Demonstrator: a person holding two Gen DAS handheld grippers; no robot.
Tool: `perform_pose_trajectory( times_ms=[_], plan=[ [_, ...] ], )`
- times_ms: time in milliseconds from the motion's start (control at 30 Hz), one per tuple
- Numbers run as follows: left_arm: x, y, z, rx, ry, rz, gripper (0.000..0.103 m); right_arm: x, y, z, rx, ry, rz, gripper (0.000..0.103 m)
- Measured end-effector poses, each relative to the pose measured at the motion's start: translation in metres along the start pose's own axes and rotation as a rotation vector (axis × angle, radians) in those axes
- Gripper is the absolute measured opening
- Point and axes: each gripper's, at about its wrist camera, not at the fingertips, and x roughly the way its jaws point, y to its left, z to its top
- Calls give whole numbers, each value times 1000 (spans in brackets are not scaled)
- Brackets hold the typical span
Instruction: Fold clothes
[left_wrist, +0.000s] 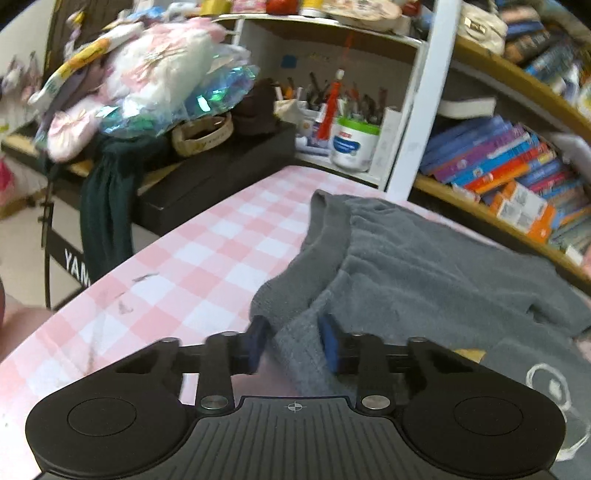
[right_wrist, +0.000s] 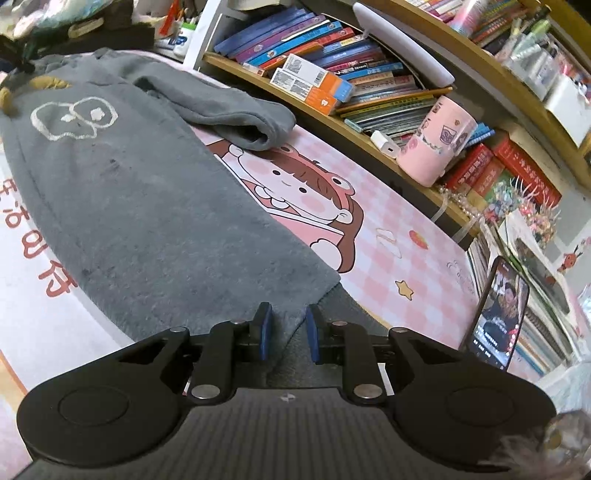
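A grey fleece sweatshirt (left_wrist: 424, 266) lies on a pink checked table mat (left_wrist: 192, 258). In the left wrist view my left gripper (left_wrist: 293, 341) has its blue pads on either side of a bunched fold of the grey cloth near the collar, shut on it. In the right wrist view the sweatshirt (right_wrist: 140, 214) lies spread, with a white embroidered design (right_wrist: 74, 116) and one sleeve (right_wrist: 225, 110) folded across. My right gripper (right_wrist: 288, 332) grips the hem edge, with grey cloth between its blue pads.
A bookshelf (right_wrist: 369, 74) full of books runs along the far side. A pink cup (right_wrist: 439, 144) stands on its ledge. A phone (right_wrist: 498, 314) leans upright at the right. A black keyboard case (left_wrist: 207, 181) and piled bags (left_wrist: 147, 81) stand left of the mat.
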Motion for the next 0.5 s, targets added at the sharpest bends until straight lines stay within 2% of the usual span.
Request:
perform_pose_trajectory(
  times_ms=[67,100,167,233,367,500],
  plan=[
    [-4,-1,0,1,-20,-27,13,0,1,0,4,0,-1,19],
    [-13,3,2,-22,-58,-41,11,-1,1,0,6,1,-1,19],
    [-34,15,6,-79,-137,-49,10,-3,0,1,16,7,18,19],
    [-47,24,5,-88,-159,-26,10,-7,-2,2,42,2,83,20],
    [-41,35,-11,-25,-72,70,11,-11,5,4,53,-22,154,23],
    [-37,44,-19,-39,-32,70,19,-11,6,7,54,-21,154,23]
  ],
)
